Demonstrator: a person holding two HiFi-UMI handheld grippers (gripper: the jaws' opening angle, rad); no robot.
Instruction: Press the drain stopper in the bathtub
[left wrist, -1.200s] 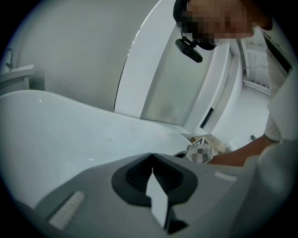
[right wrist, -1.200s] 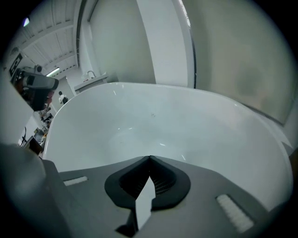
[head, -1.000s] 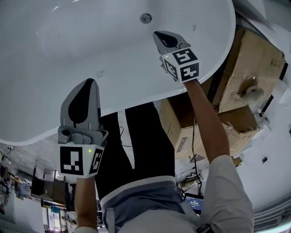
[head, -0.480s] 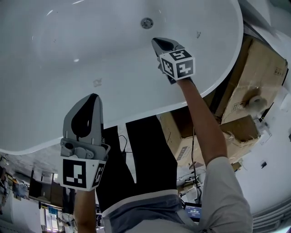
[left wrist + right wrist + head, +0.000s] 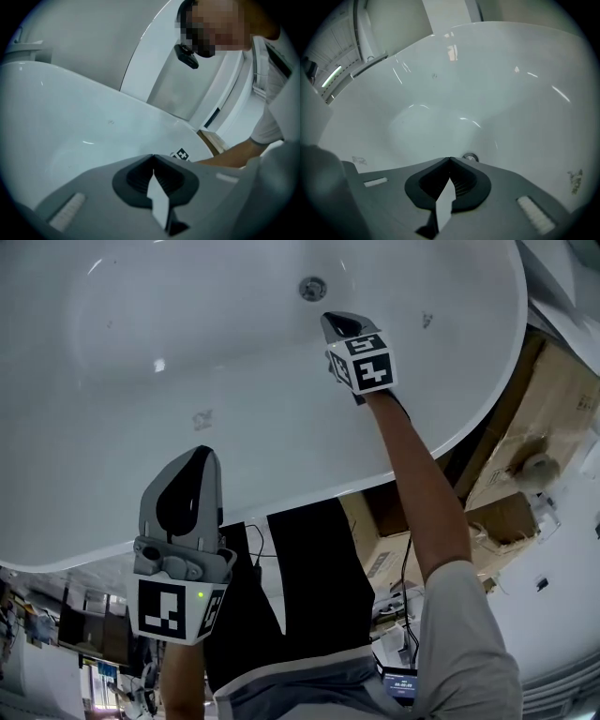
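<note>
Looking at a storeroom or workshop rather than a finished home bathroom. Seeing a white bathtub (image 5: 234, 381) standing free, unplumbed-looking, with opened cardboard boxes (image 5: 553, 409) stacking up just to its right. Noticing loose cables (image 5: 404, 563) trailing by the boxes and cluttered shelving (image 5: 56, 615) crowding the near left corner.

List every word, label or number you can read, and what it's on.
No text is readable.
Brown cardboard boxes: print too small.
Grey decal on the white bathtub: blurred.
Small dark screen: digits too small.
Left claw and right claw: square marker patterns only, no words.
</note>
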